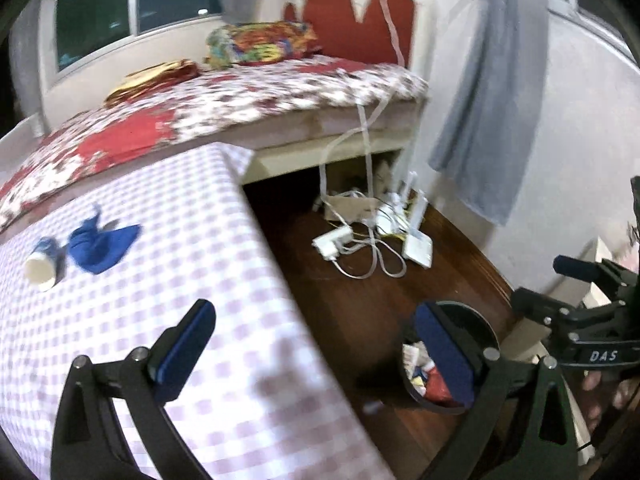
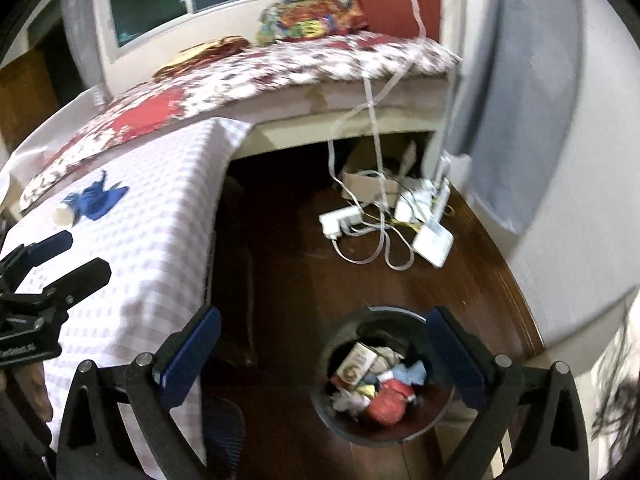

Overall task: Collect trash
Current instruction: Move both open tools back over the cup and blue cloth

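Both claws stand spread wide and hold nothing: the right gripper (image 2: 324, 348) hangs directly above the trash bin (image 2: 384, 376), which is full of wrappers. The left gripper (image 1: 316, 344) straddles the checkered table's (image 1: 200, 280) edge, with a paper cup (image 1: 42, 268) and blue cloth (image 1: 100, 246) lying ahead to its left.

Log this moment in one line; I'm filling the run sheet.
left tool open | right tool open over bin | cup, blue wrapper on table

bed (image 1: 248, 92) floral cover | checked tablecloth (image 1: 200, 240) | white power strips, cables (image 2: 360, 224) on wooden floor (image 2: 280, 264)
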The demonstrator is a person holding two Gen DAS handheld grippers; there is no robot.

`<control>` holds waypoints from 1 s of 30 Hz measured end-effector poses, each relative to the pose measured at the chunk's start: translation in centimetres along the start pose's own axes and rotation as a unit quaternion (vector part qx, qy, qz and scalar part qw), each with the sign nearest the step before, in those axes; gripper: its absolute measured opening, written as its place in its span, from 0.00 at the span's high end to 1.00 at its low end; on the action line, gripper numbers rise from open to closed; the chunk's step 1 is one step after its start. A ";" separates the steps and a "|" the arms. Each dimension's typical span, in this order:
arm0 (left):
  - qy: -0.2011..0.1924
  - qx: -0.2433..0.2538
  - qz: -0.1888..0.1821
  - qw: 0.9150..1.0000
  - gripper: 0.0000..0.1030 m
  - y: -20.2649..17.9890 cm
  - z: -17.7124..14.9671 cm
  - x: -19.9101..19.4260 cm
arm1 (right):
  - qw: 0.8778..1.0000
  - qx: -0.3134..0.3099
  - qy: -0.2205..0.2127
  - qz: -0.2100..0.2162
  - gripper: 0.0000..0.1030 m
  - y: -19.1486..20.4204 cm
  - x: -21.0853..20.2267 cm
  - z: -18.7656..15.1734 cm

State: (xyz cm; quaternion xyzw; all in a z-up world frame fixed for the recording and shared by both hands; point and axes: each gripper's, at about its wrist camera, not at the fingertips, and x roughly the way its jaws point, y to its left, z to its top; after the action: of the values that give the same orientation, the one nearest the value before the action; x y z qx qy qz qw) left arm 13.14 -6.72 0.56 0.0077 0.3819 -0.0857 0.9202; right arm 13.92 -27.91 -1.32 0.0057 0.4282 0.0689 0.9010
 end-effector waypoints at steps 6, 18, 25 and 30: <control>-0.016 -0.037 0.044 0.998 0.02 5.5 0.0 -1.8 | 0.998 -0.053 -0.010 0.039 0.00 5.4 -0.7 3.0; -0.033 -0.114 0.134 0.984 0.02 19.2 -2.0 -4.7 | 0.976 -0.182 0.004 0.122 0.00 19.8 0.5 7.6; -0.031 -0.170 0.203 0.964 0.02 27.7 -3.1 -5.0 | 0.956 -0.257 0.004 0.145 0.00 28.9 2.8 10.4; -0.022 -0.183 0.222 0.957 0.02 31.3 -3.2 -3.6 | 0.945 -0.279 0.005 0.168 0.00 34.2 5.9 12.5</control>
State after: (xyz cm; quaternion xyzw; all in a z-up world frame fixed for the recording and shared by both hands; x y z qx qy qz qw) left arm 13.56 24.87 -0.78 -0.0784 0.3595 0.1921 0.9098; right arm 23.16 7.36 4.45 -0.1740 0.3892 0.3363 0.8397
